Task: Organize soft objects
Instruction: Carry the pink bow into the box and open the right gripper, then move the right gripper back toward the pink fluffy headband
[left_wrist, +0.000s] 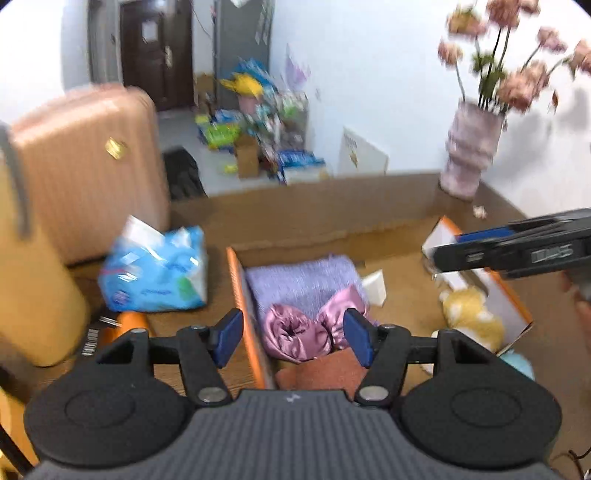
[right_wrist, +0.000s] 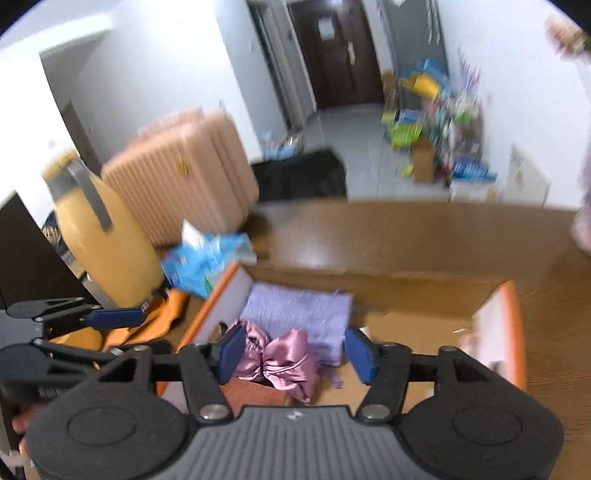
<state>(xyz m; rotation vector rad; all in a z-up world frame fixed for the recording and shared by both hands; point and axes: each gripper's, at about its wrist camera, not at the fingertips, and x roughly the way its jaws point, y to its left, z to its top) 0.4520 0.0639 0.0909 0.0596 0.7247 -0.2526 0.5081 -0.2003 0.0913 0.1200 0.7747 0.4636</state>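
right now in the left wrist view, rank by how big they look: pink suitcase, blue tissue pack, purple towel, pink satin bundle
1. pink suitcase
2. blue tissue pack and purple towel, look alike
3. pink satin bundle, though nearest the camera

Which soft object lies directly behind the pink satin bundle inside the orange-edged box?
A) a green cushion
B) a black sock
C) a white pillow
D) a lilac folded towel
D: in both wrist views the lilac folded towel lies flat just behind the pink satin bundle inside the orange-edged box.

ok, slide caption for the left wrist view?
Open left gripper above orange box holding pink satin cloth and purple towel.
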